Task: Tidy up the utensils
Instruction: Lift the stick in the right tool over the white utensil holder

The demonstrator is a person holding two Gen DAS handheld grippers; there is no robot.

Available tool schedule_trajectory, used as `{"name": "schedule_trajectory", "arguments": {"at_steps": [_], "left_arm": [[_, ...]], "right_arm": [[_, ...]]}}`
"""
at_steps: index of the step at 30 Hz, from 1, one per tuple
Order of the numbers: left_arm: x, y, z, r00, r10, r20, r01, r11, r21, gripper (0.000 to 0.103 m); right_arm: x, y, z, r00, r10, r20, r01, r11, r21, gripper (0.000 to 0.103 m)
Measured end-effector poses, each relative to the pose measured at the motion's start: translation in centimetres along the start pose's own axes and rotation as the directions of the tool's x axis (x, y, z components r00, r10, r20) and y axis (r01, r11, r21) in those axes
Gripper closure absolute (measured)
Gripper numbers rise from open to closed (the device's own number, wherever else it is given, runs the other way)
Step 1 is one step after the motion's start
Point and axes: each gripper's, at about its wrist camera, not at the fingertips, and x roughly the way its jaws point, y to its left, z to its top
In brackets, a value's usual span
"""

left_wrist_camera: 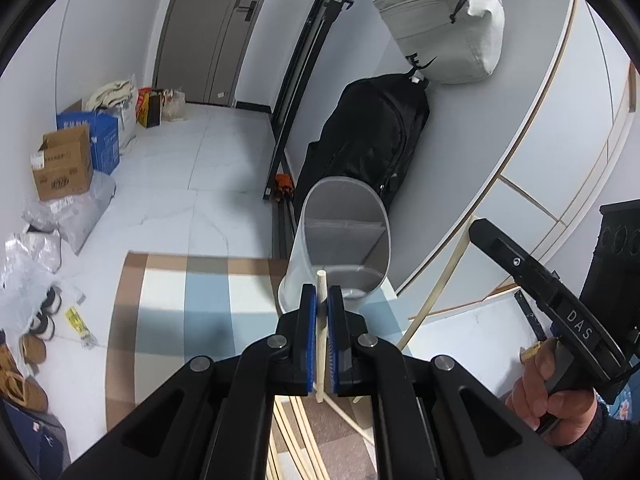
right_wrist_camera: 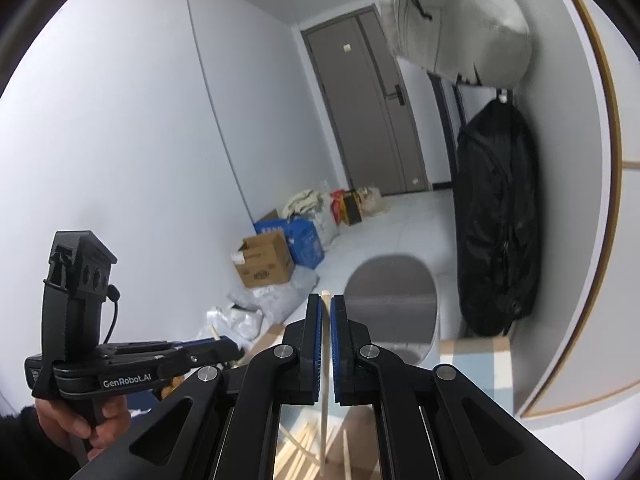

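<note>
My left gripper (left_wrist_camera: 321, 302) is shut on a pale wooden chopstick (left_wrist_camera: 321, 344) that stands upright between its blue pads. Just beyond it is a grey utensil holder (left_wrist_camera: 340, 240) with inner dividers, its mouth tilted toward me. My right gripper (right_wrist_camera: 326, 308) is shut on another wooden chopstick (right_wrist_camera: 325, 380), with the same grey holder (right_wrist_camera: 394, 308) just ahead to the right. Several loose chopsticks (left_wrist_camera: 298, 432) lie below the grippers. The right gripper's body (left_wrist_camera: 552, 300) shows at the right of the left wrist view, with a long stick (left_wrist_camera: 436, 292) beside it.
A striped mat (left_wrist_camera: 192, 300) covers the surface under the holder. A black backpack (left_wrist_camera: 372, 140) and a grey bag (left_wrist_camera: 444, 20) hang on the wall behind. Cardboard boxes (left_wrist_camera: 64, 168), plastic bags and shoes (left_wrist_camera: 32, 344) lie on the tiled floor at left.
</note>
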Motion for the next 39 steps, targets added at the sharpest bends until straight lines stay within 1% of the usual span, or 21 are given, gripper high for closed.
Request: {"name": "schedule_trajectory", "arguments": {"at_steps": [5,8,10,13,16,18,20,23,27,35,39], "left_arm": [[-0.3,-1.0,2.2,1.000,-0.010,0.011,0.010,1.000,0.017,0.102],[-0.5,-1.6,3.9,1.000,-0.023,0.011,0.023,0.999,0.024,0.102],[-0.7,-2.1,5.1,0.999,-0.020,0.030,0.019,0.999,0.040,0.102],[-1.1,-2.4,7.7,0.998,-0.038,0.057,0.035,0.998,0.049,0.102],[-0.8,-3.0,10.0,0.996,-0.017,0.083,0.010,0.997,0.076,0.102],[-0.2,-3.3,10.9,0.996,-0.005,0.090,-0.003,0.996,0.091,0.102],[0.6,-3.6,11.7,0.996,-0.007,0.087,-0.002,0.995,0.104,0.102],[1.6,-3.6,12.0,0.996,0.013,0.087,-0.023,0.992,0.124,0.102],[3.0,-3.0,12.0,0.996,0.027,0.080,-0.037,0.992,0.119,0.102],[5.0,-2.0,13.2,0.998,-0.007,0.064,0.000,0.995,0.099,0.102],[5.9,-2.2,13.0,0.998,0.020,0.061,-0.027,0.992,0.121,0.102]], "right_arm": [[-0.8,-1.1,2.9,0.999,-0.018,0.046,0.018,1.000,0.006,0.100],[-1.0,-1.5,4.6,0.997,-0.025,0.073,0.025,1.000,-0.011,0.100],[-1.1,-1.8,6.1,0.995,-0.023,0.095,0.026,0.999,-0.027,0.100],[-1.1,-2.0,8.1,0.992,-0.029,0.121,0.036,0.998,-0.052,0.100],[-0.5,-2.3,10.0,0.990,-0.035,0.136,0.045,0.997,-0.070,0.100],[0.2,-2.5,11.1,0.988,-0.040,0.146,0.053,0.995,-0.087,0.100],[0.8,-2.5,11.9,0.987,-0.041,0.154,0.058,0.993,-0.104,0.100],[2.0,-2.9,12.5,0.986,-0.044,0.162,0.064,0.991,-0.121,0.100],[3.8,-3.5,12.5,0.985,-0.053,0.165,0.074,0.989,-0.128,0.100],[6.2,-5.4,12.2,0.982,-0.073,0.175,0.093,0.990,-0.110,0.100],[7.1,-6.1,11.8,0.983,-0.074,0.170,0.092,0.991,-0.097,0.100]]}}
